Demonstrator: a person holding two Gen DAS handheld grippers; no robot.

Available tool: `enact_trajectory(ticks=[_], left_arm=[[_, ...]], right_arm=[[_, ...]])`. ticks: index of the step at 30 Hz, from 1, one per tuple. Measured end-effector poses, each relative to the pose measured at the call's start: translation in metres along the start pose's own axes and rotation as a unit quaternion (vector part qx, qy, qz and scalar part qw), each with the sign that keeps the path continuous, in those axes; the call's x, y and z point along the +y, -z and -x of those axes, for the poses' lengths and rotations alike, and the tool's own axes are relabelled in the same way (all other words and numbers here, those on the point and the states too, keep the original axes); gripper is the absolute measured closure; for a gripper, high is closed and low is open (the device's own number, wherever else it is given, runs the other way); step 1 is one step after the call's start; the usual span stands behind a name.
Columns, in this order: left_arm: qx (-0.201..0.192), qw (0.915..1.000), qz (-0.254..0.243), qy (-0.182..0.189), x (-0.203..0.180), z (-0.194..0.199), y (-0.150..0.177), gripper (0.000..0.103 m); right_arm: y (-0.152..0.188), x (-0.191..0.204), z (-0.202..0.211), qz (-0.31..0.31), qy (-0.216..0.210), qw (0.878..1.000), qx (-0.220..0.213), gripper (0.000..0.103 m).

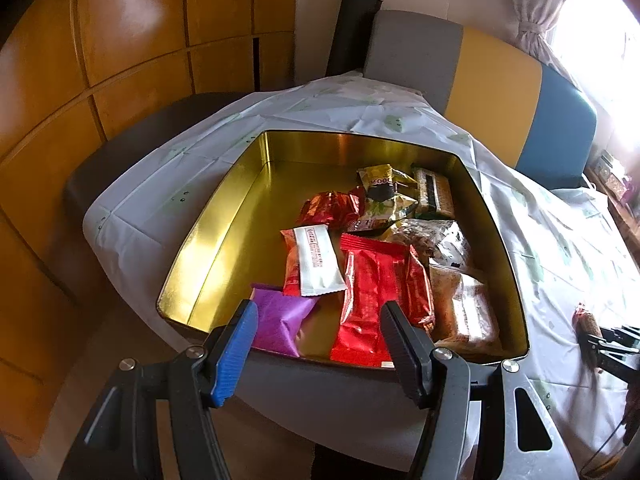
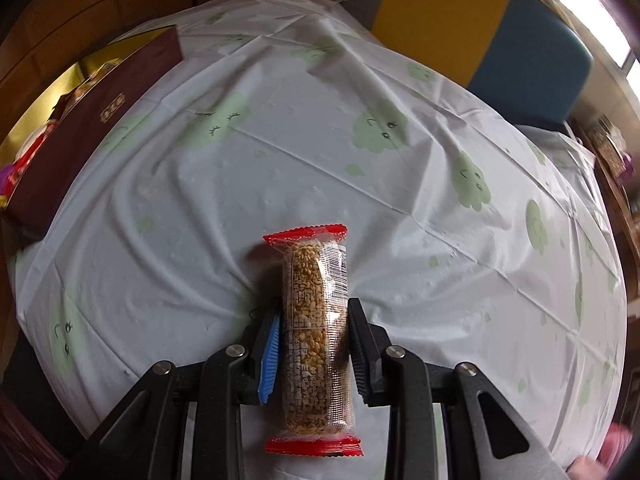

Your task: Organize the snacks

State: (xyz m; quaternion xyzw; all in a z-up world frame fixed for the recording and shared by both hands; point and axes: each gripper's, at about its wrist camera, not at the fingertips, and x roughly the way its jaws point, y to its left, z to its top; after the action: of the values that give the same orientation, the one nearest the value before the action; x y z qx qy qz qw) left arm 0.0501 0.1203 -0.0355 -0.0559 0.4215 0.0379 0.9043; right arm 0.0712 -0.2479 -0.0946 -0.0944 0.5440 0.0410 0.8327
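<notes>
Right tool [image 2: 313,344] pinches a clear-wrapped, red-ended grain bar [image 2: 316,336] at lower centre; left tool [image 1: 318,344] is spread above the gold tin box [image 1: 224,216].

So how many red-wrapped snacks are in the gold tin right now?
3 visible: a large red packet at the near edge, a crinkled red foil one mid-tin, and an orange-red packet under the white sachet. More may be hidden beneath the pile.
</notes>
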Motion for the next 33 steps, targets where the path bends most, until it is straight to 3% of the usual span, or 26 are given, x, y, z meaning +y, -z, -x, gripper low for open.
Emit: enact_trajectory(ticks=[5, 12, 16, 21, 25, 28, 33], left_arm=[[-0.012, 0.9997, 0.005, -0.019, 0.01, 0.004, -0.001, 0.039], [-0.011, 0.9993, 0.023, -0.028, 0.025, 0.004, -0.003, 0.039], [-0.015, 0.9991, 0.022, -0.033, 0.028, 0.006, -0.004, 0.035], [-0.016, 0.9989, 0.028, -0.035, 0.035, 0.006, -0.002, 0.035], [-0.01, 0.9987, 0.037, -0.033, 0.04, 0.003, 0.0, 0.035], [-0.006, 0.9987, 0.039, -0.032, 0.042, 0.001, 0.001, 0.035], [-0.002, 0.9989, 0.035, -0.032, 0.044, -0.001, 0.006, 0.034]], right_arm=[[-0.009, -0.002, 0.003, -0.045, 0.002, 0.999, 0.013, 0.073], [-0.048, 0.032, 0.036, -0.079, -0.115, 0.99, -0.032, 0.073], [-0.084, 0.077, 0.059, -0.075, -0.215, 0.972, -0.056, 0.073], [-0.122, 0.137, 0.072, -0.056, -0.277, 0.957, -0.067, 0.073], [-0.15, 0.172, 0.054, -0.068, -0.297, 0.951, -0.054, 0.073], [-0.164, 0.189, 0.029, -0.072, -0.289, 0.954, -0.034, 0.07], [-0.166, 0.204, -0.007, -0.07, -0.29, 0.955, 0.009, 0.065]])
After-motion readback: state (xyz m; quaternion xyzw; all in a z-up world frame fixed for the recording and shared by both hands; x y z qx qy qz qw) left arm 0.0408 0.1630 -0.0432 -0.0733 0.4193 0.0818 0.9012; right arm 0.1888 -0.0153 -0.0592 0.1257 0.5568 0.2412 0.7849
